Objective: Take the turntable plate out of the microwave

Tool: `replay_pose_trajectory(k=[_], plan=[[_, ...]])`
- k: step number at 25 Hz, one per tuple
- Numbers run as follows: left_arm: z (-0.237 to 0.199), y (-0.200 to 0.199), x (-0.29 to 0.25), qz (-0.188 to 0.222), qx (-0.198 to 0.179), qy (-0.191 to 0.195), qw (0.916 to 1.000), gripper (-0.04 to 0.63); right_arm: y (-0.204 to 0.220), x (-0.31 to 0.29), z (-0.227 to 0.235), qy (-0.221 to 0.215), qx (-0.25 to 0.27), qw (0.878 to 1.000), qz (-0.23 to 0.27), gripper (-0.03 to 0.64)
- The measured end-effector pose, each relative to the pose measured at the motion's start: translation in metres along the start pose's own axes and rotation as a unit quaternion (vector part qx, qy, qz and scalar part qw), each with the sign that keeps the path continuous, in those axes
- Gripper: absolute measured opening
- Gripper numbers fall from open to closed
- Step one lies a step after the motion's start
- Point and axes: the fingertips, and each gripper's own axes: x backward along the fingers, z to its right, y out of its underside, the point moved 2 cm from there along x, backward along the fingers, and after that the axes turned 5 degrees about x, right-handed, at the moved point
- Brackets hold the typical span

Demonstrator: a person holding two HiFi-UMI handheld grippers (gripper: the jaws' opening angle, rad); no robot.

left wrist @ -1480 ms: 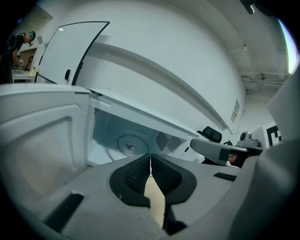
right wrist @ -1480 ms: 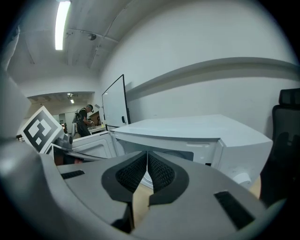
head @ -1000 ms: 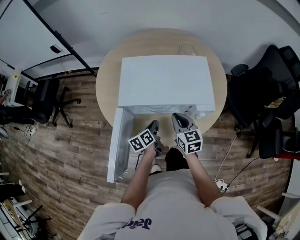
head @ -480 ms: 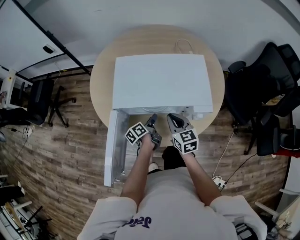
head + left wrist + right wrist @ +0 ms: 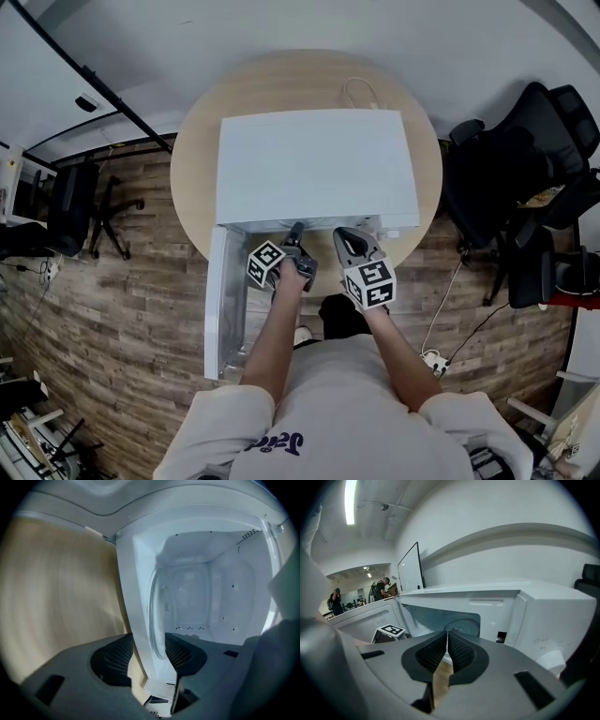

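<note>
A white microwave (image 5: 314,164) sits on a round wooden table (image 5: 192,159), its door (image 5: 216,314) swung open to the left. The glass turntable plate (image 5: 157,613) lies inside the cavity; the right gripper view also shows the plate (image 5: 463,623). My left gripper (image 5: 295,232) reaches into the opening, rolled onto its side. Its jaws have just been opening and stand wide; the left gripper (image 5: 149,656) straddles the front sill, with the plate's near rim in the gap and no pad pressing on it. My right gripper (image 5: 349,234) (image 5: 447,651) hovers before the opening, shut and empty.
Black office chairs (image 5: 511,187) stand right of the table, and another chair (image 5: 70,202) at the left. A cable (image 5: 361,94) loops behind the microwave. A power strip (image 5: 433,361) lies on the wood floor. People (image 5: 335,597) stand far off.
The left gripper has moved forward and down into the microwave opening, rolled over, and its jaws have gone from shut to wide apart. The right gripper has stayed put.
</note>
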Motion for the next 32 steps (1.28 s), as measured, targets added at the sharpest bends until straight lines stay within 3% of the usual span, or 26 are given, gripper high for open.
replay_pose_trajectory(k=[5, 9, 32], plan=[[-0.008, -0.005, -0.008, 0.025, 0.024, -0.024, 0.9991, 0.204, -0.001, 0.003, 0.008, 0.009, 0.005, 1.000, 0.002, 0.021], [-0.013, -0.005, -0.010, 0.029, 0.051, -0.010, 0.9982, 0.204, 0.002, 0.005, 0.011, 0.013, 0.004, 1.000, 0.000, 0.021], [-0.007, -0.002, -0.004, 0.021, 0.061, -0.046, 0.9969, 0.159, 0.004, 0.007, 0.016, 0.015, -0.025, 1.000, 0.007, 0.021]])
